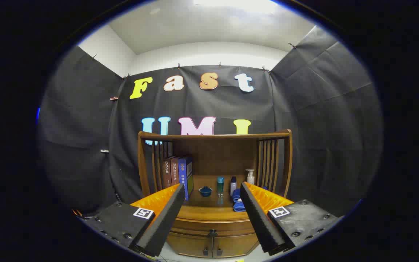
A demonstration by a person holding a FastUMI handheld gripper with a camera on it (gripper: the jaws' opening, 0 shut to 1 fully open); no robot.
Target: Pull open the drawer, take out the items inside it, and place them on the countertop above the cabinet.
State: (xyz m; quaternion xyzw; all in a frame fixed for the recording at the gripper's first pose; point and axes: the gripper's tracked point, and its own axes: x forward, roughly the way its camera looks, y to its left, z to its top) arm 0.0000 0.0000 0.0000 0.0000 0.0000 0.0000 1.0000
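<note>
A wooden cabinet stands against the booth wall, well beyond my fingers. Its drawer sits shut below the countertop, with a small dark knob at the middle of its front. My gripper is open, with nothing between its fingers. The drawer and countertop show in the gap between the two fingers, at a distance. What lies inside the drawer is hidden.
On the countertop stand three books at the left, a small blue bowl, a green bottle, a white bottle, a pump bottle and a rolled blue cloth. Two lower doors sit under the drawer.
</note>
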